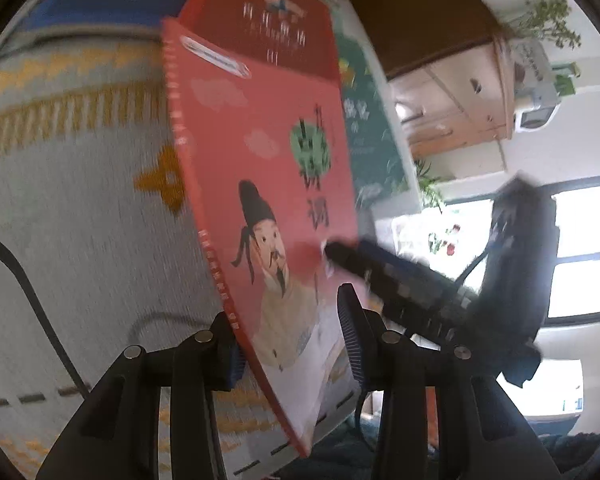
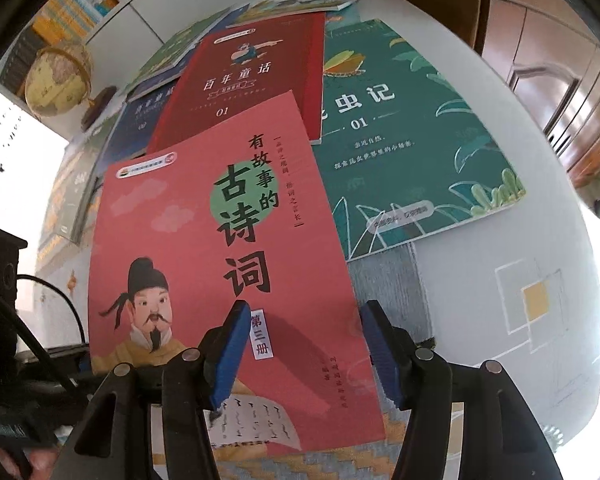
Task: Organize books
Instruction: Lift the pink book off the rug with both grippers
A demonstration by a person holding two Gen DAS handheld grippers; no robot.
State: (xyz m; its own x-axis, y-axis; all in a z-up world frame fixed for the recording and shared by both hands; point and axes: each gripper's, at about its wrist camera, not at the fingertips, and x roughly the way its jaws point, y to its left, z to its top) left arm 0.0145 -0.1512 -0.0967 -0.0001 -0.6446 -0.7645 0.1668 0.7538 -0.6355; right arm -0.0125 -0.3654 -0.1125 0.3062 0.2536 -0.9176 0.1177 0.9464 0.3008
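1. Pink book (image 2: pixel 220 248): lower edge lifted off tablecloth (image 2: pixel 480 320), long axis running away toward dark red book (image 2: pixel 252 80).
2. Left gripper (image 1: pixel 288 344): straddles the book's lower edge; grip uncertain.
3. Right gripper (image 2: pixel 304 348): jaws apart above the cover.

Pink book (image 2: pixel 204 240): paper cover, smooth, with a low satin sheen. Dark red book (image 2: pixel 256 76): smooth cover, slightly matt. Green book (image 2: pixel 412 140): paper cover, smooth, with a faint gloss near its lower edge.

Tabletop (image 2: pixel 480 280): covered by woven cloth, matt, with a fine ribbed texture and yellow woven patterns.

Right hand-held gripper (image 2: pixel 300 350): black matt plastic arms, blue ribbed pads of rubber-like look, and bright metal pin heads. Left hand-held gripper (image 1: pixel 292 344): same black plastic and metal pins.

Cabinet (image 2: pixel 560 92): brown wood, glossy. Globe (image 2: pixel 56 80): glossy surface on a dark base.
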